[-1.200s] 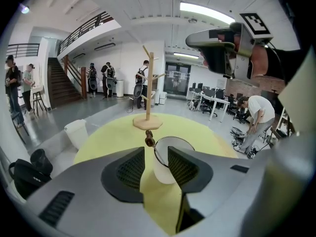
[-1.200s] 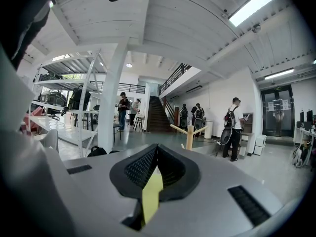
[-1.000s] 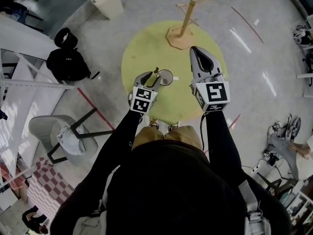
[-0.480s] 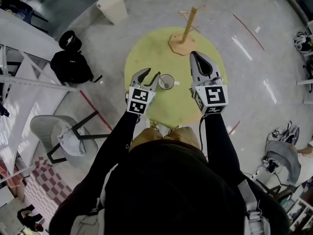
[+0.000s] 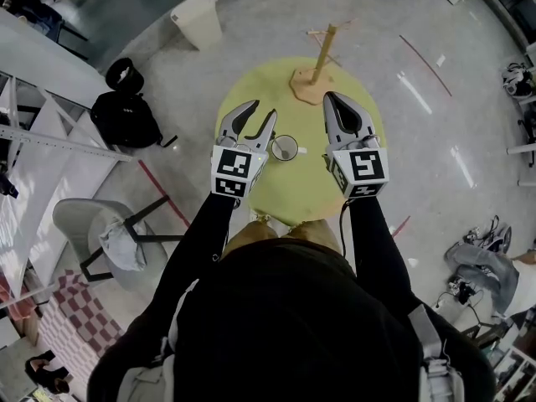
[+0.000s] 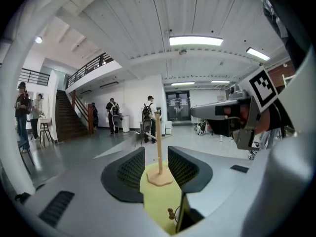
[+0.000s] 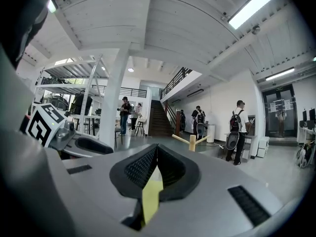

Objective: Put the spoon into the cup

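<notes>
Cup (image 5: 284,147) sits between left gripper (image 5: 261,110) (jaws apart, empty) and right gripper (image 5: 330,99), jaws together.

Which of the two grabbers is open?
The left gripper: its fingers stand apart, holding nothing. The right gripper's fingers are pressed together.

Open hall with a polished grey floor (image 5: 469,99).
White ribbed ceiling (image 6: 123,23) with long strip lights (image 6: 195,41); dark staircase (image 6: 66,120) to a railed mezzanine (image 6: 91,65); white bin (image 5: 198,19), black backpack (image 5: 126,117) and grey chair (image 5: 77,220) on the floor.
</notes>
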`<state>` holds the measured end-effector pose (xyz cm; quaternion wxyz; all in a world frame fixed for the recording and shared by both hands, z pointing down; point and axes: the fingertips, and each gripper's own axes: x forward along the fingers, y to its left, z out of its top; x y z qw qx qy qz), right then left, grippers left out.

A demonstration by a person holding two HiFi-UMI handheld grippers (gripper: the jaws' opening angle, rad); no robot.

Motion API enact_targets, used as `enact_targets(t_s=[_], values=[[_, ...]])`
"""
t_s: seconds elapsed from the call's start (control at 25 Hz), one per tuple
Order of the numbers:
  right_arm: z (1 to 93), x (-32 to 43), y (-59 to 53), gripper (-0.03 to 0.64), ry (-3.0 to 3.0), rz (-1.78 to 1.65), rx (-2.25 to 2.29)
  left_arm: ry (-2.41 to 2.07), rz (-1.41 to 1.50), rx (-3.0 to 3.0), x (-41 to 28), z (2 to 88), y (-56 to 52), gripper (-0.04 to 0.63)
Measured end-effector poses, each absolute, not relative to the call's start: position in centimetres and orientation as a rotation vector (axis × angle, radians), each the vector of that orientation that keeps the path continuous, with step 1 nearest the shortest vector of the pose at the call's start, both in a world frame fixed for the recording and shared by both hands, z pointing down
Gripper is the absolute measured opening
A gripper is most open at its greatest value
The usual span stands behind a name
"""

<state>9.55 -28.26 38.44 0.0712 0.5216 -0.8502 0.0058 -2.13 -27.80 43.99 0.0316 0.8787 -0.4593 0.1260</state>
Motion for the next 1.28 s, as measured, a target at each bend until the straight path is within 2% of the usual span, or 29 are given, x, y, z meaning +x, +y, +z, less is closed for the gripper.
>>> enact_targets(t_s=[0.4, 1.0, 1.28], values=[[36.7, 9.2, -27.8, 0.026, -2.571, -0.033, 1.573, -1.524, 0.242, 2.781, -2.5, 36.2, -28.2, 0.156], [34.7, 8.2, -26.3, 0.026, -2.599, -0.101, 1.535, -1.599, 0.206, 2.761, -4.1, 32.9, -27.2, 0.152], [34.1, 8.7, -26.5, 0.026, -2.595, -0.111, 1.561, -1.620, 0.174, 2.760, -4.4, 31.7, -27.2, 0.100]])
